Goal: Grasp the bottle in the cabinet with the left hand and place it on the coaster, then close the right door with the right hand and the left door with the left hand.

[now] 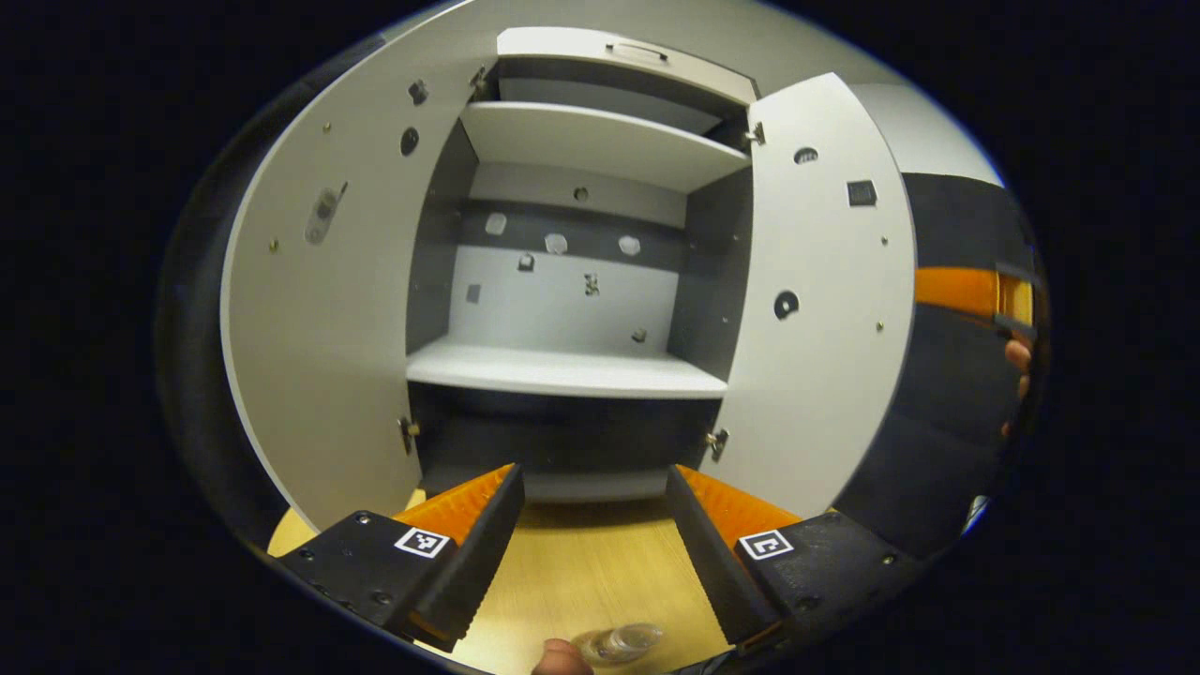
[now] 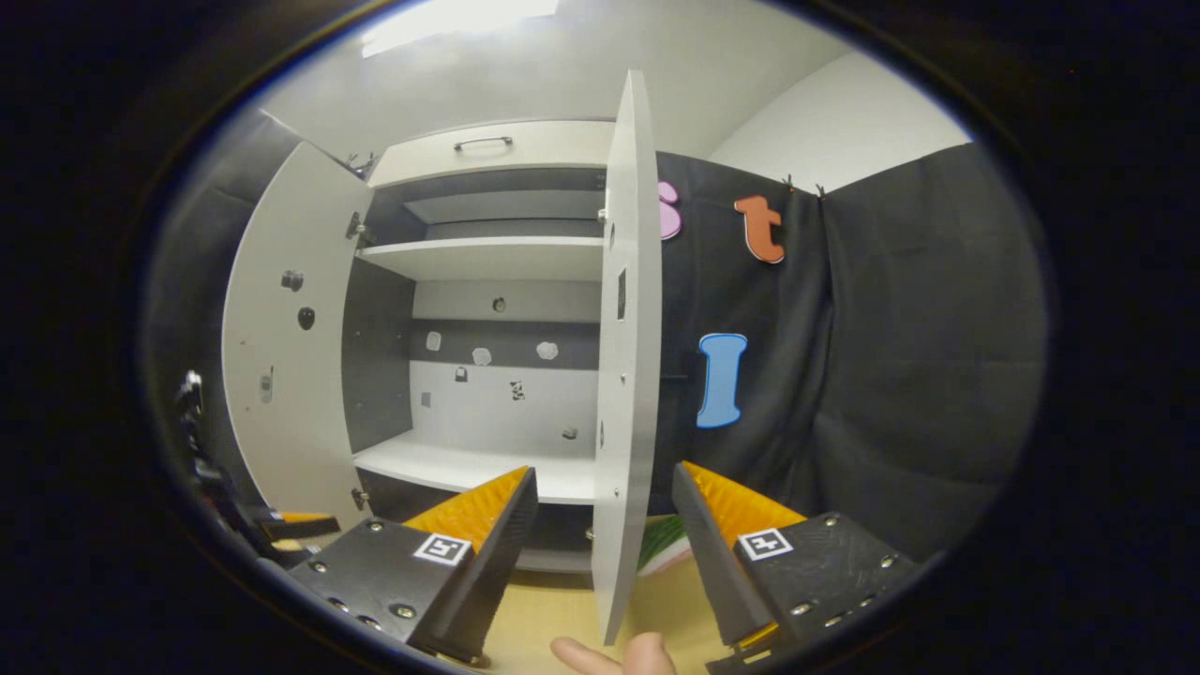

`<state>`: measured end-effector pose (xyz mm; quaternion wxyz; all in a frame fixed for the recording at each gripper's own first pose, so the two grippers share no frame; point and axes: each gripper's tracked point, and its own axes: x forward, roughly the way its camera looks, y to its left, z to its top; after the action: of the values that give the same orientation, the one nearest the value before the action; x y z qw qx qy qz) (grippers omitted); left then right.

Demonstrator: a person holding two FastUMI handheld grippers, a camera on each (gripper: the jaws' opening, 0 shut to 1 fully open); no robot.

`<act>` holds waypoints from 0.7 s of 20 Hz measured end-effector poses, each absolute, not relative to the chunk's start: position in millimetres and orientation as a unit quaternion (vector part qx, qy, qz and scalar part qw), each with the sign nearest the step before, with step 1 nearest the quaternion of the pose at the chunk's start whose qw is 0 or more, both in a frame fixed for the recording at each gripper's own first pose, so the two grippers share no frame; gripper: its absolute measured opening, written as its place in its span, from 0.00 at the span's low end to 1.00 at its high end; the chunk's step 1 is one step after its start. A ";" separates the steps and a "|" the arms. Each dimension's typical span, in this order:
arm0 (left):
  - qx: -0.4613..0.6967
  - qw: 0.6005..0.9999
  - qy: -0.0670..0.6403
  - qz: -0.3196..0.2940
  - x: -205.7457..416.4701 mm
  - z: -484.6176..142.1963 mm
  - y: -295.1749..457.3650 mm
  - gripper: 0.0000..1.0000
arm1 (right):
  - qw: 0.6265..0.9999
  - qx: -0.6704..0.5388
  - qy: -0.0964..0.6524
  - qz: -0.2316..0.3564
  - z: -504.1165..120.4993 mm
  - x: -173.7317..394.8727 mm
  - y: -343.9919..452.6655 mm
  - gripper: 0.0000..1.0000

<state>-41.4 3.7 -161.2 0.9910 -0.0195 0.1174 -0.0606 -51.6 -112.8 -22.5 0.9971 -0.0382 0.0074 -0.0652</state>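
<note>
The white cabinet (image 1: pixel 572 370) stands with both doors swung out and bare shelves. My left gripper (image 1: pixel 593 473) is open in front of its lower shelf, holding nothing. Under it, at the view's bottom edge, part of a clear bottle (image 1: pixel 623 642) stands on the wooden table (image 1: pixel 581 562) beside a fingertip (image 1: pixel 562 659). My right gripper (image 2: pixel 601 471) is open, and the right door (image 2: pixel 623 375) shows edge-on between its fingers with gaps on both sides. The left door (image 2: pixel 281 356) stands wide. A green and pink flat thing (image 2: pixel 664 546), perhaps the coaster, lies behind the right door.
The right gripper (image 1: pixel 975 291) and the hand (image 1: pixel 1017 366) holding it show beyond the right door (image 1: pixel 825 300). The left gripper (image 2: pixel 281 520) sits low by the left door. A drawer with a handle (image 2: pixel 483 142) tops the cabinet. Black cloth (image 2: pixel 891 375) hangs to the right.
</note>
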 end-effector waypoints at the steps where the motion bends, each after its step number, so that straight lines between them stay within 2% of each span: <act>1: -0.012 0.993 0.105 -0.049 -35.8 -148.8 11.4 0.97 | 0.997 -0.038 0.008 -0.066 -22.4 -50.1 -113.6 0.89; 6: 0.010 0.998 0.059 0.001 -19.6 -92.1 42.1 0.97 | 0.996 -0.045 0.008 -0.077 -22.4 -49.2 -125.8 0.88; 9: 0.012 0.999 0.031 0.006 -18.9 -57.3 50.2 0.96 | 0.995 -0.050 0.006 -0.090 -19.8 -48.1 -135.3 0.88; 10: 0.013 1.000 0.024 0.012 -18.2 -46.3 54.9 0.93 | 0.994 -0.052 0.005 -0.095 -19.5 -46.6 -139.1 0.88; 11: 0.014 1.000 0.016 0.020 -18.7 -36.3 61.0 0.96 | 0.993 -0.056 0.004 -0.101 -19.2 -46.2 -143.4 0.89; 13: 0.019 0.999 0.008 0.042 -19.0 -21.4 74.8 0.93 | 0.991 -0.065 0.003 -0.113 -17.8 -44.9 -152.9 0.88; 14: 0.021 0.998 0.001 0.053 -20.3 -12.1 82.4 0.96 | 0.990 -0.070 0.002 -0.119 -17.1 -44.4 -157.2 0.88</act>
<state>-20.3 82.4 -12.1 0.9984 0.0209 0.0012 0.0527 -44.4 -157.2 -17.1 0.9904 -0.0702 0.0016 -0.1194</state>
